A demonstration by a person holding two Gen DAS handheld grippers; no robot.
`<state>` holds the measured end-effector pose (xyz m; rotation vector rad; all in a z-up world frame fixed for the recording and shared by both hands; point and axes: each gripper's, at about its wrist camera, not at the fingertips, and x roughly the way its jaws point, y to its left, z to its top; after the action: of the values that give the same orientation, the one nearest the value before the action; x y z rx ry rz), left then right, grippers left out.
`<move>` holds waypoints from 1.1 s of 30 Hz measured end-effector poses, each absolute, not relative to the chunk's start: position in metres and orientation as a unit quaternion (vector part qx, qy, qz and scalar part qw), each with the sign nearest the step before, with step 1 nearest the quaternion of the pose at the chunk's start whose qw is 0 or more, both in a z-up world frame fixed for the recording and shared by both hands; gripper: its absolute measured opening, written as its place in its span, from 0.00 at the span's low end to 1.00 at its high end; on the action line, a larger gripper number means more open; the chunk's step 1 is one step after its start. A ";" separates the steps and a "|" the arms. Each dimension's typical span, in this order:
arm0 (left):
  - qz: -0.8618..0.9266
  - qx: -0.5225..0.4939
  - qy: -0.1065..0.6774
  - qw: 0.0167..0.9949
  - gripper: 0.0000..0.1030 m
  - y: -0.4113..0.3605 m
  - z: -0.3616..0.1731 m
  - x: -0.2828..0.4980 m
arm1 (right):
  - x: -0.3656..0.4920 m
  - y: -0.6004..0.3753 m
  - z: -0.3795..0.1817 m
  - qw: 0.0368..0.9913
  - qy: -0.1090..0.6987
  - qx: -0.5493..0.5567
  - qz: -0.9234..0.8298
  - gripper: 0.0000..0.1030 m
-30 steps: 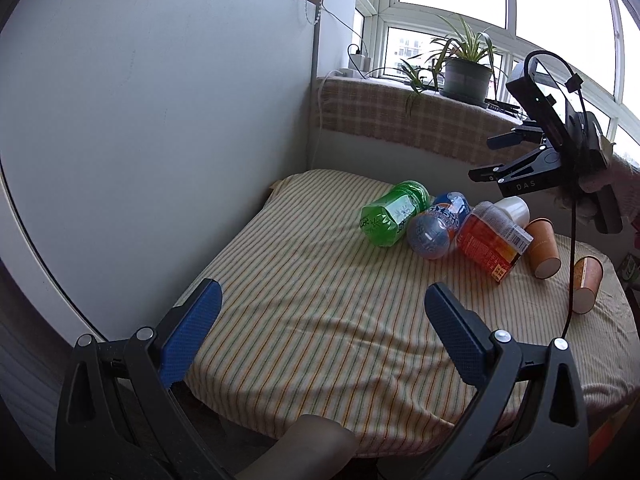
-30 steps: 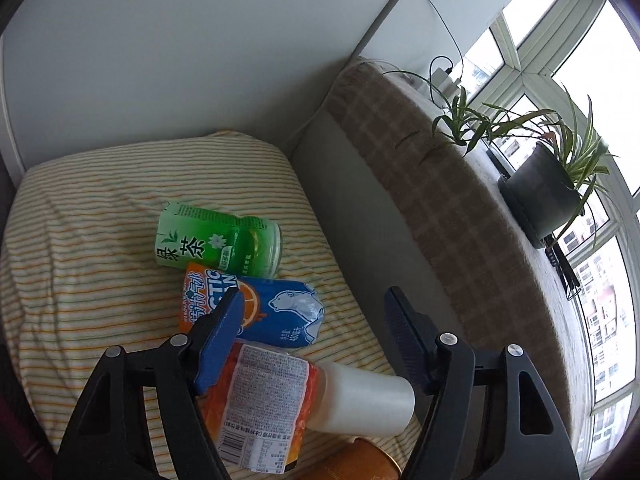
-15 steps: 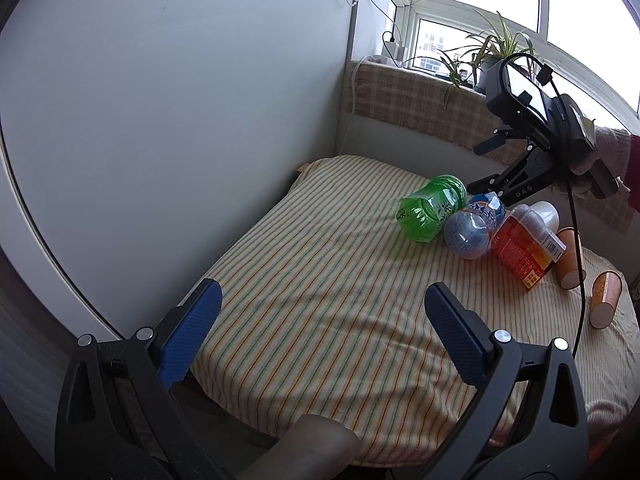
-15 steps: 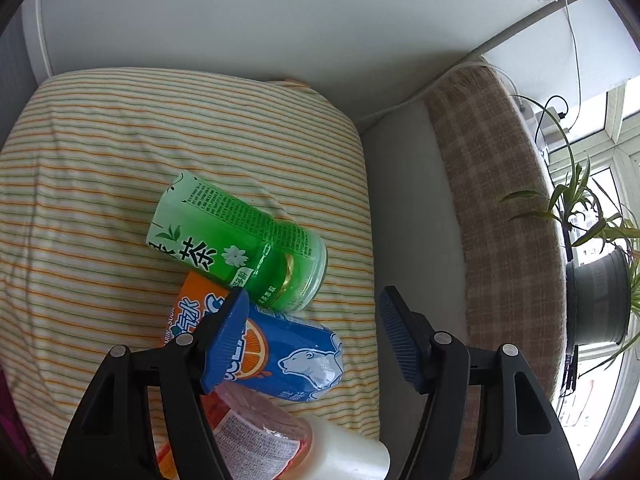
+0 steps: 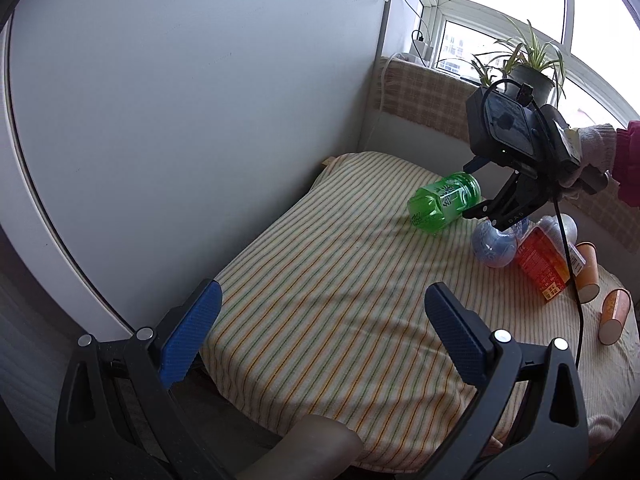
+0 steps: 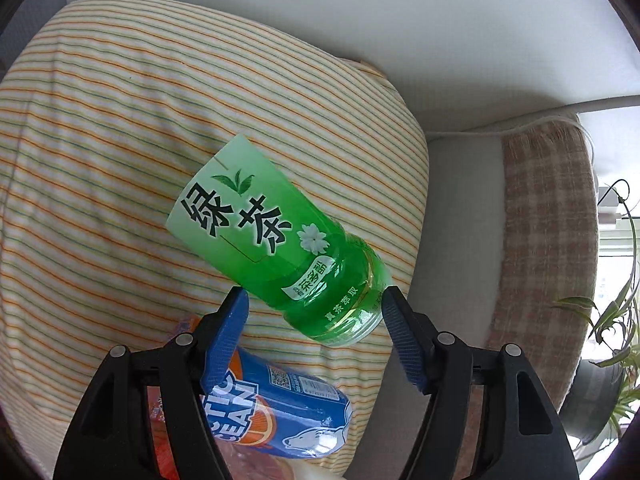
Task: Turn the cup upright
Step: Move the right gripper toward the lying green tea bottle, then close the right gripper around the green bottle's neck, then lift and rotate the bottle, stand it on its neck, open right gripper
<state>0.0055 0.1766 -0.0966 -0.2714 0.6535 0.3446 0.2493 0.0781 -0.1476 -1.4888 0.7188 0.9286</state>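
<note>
The right claw (image 6: 314, 320), held by a gloved hand (image 5: 588, 148) with a red sleeve, tilts down over the lying green bottle (image 6: 280, 248), its fingers spread wide to either side of the bottle's lower end, apparently not touching it. The left claw (image 5: 320, 332) hangs back, wide and empty, above the near edge of the striped desk (image 5: 320, 280). Two orange cups (image 5: 588, 268) lie on their sides at the far right, past the blue bottle (image 5: 494, 246) and the red one (image 5: 542, 266).

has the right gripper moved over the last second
Yes. The right gripper has travelled from above the orange cups toward the wall, now over the green bottle.
</note>
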 end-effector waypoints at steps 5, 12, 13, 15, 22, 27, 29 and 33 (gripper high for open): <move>0.183 -0.138 0.322 0.919 1.00 0.185 -0.100 0.003 | 0.253 0.101 -0.157 0.583 0.287 -0.646 0.400 0.74; 0.196 -0.138 0.326 0.914 1.00 0.189 -0.103 0.002 | 0.255 0.118 -0.164 0.592 0.260 -0.648 0.401 0.75; 0.196 -0.139 0.328 0.914 1.00 0.189 -0.105 0.003 | 0.255 0.120 -0.167 0.592 0.257 -0.653 0.398 0.75; 0.196 -0.140 0.332 0.912 1.00 0.189 -0.107 0.002 | 0.254 0.126 -0.176 0.585 0.250 -0.664 0.393 0.72; 0.205 -0.141 0.329 0.911 1.00 0.193 -0.105 -0.001 | 0.255 0.128 -0.163 0.618 0.258 -0.625 0.401 0.66; 0.205 -0.139 0.316 0.916 1.00 0.191 -0.098 -0.005 | 0.241 0.111 -0.127 0.660 0.279 -0.552 0.426 0.66; 0.202 -0.134 0.307 0.920 1.00 0.187 -0.093 -0.005 | 0.229 0.096 -0.109 0.681 0.291 -0.511 0.436 0.66; 0.184 -0.128 0.299 0.928 1.00 0.178 -0.084 -0.005 | 0.195 0.060 -0.080 0.716 0.320 -0.434 0.443 0.66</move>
<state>-0.0052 0.1780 -0.0837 -0.2633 0.6123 0.3762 0.1954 0.0597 -0.0799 -0.9604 0.7089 0.9807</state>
